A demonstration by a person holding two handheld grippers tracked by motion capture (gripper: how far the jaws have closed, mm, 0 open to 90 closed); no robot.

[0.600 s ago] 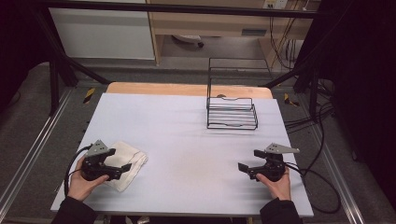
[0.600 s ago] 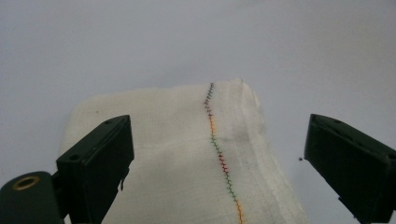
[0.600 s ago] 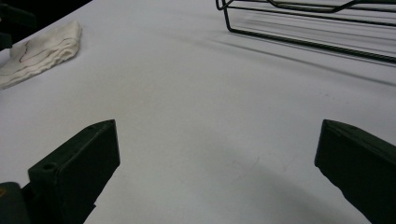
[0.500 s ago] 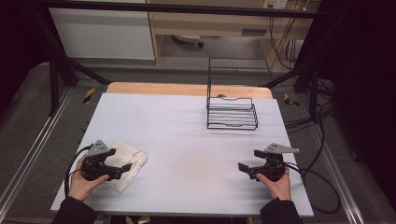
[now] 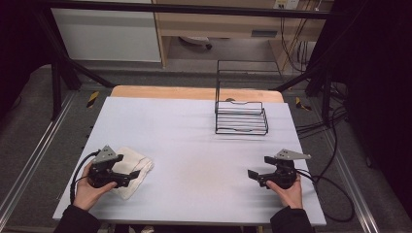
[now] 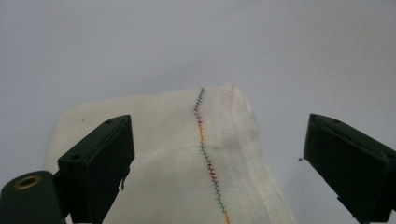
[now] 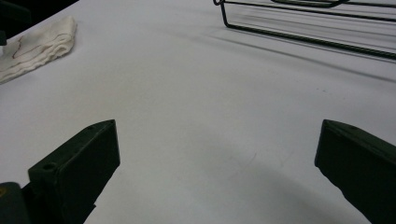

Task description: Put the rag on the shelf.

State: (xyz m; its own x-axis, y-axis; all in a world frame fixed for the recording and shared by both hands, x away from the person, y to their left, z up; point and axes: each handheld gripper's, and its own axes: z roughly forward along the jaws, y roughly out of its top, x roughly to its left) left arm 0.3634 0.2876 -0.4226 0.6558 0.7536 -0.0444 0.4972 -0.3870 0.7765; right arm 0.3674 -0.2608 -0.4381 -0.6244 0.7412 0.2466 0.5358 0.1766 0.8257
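A folded cream cloth (image 5: 132, 167) with a line of coloured stitching lies near the table's front left corner. My left gripper (image 5: 129, 177) hovers over the cloth's near side, jaws wide apart. In the left gripper view the cloth (image 6: 187, 154) lies under and between the two black jaws, and neither pad presses on it. My right gripper (image 5: 254, 176) rests near the front right, open, with bare table between its jaws (image 7: 219, 172). The right gripper view shows the cloth (image 7: 37, 44) far off at the upper left.
A black wire rack (image 5: 241, 115) stands at the back right of the white table (image 5: 194, 141); its lower bars (image 7: 303, 32) cross the top of the right gripper view. Cables (image 5: 335, 194) trail off the table's right edge. Metal rails run along both sides.
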